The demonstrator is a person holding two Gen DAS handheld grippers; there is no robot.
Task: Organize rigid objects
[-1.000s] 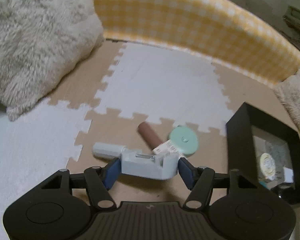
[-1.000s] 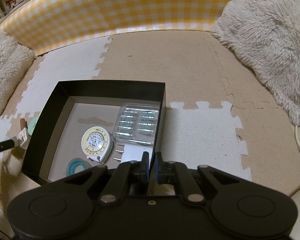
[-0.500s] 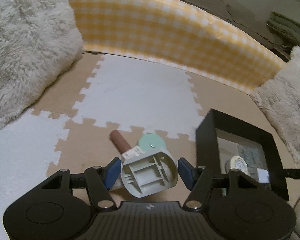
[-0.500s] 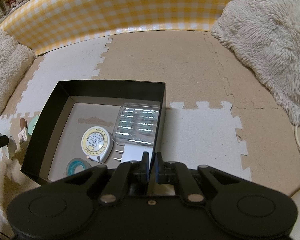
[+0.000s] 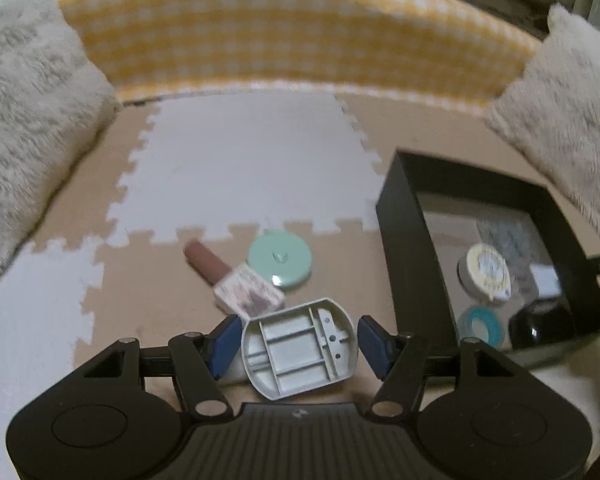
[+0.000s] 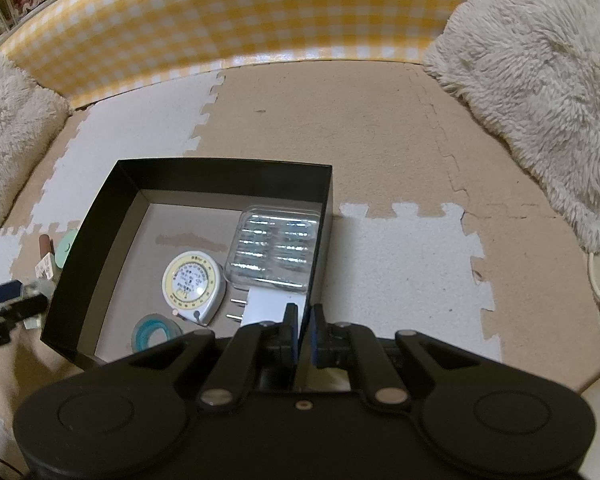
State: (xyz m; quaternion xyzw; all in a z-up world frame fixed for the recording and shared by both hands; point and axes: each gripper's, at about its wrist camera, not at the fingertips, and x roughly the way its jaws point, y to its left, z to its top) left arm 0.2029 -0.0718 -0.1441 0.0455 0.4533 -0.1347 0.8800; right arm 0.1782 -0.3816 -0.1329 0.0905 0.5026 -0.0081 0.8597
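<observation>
Left tongs (image 5: pixel 299 346) beside box rim (image 5: pixel 405 248)

A beige-and-white foam puzzle mat (image 6: pixel 400 264) carries a black box (image 6: pixel 100 236), mint disc (image 5: pixel 279 257) and brown tube (image 5: pixel 206 261).

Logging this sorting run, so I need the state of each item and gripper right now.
left gripper: shut on grey plastic piece, underside facing camera
right gripper: shut, empty
black box: open
tape measure: in box
clear case: closed, in box
mint disc: on mat
brown tube: lying on mat
</observation>
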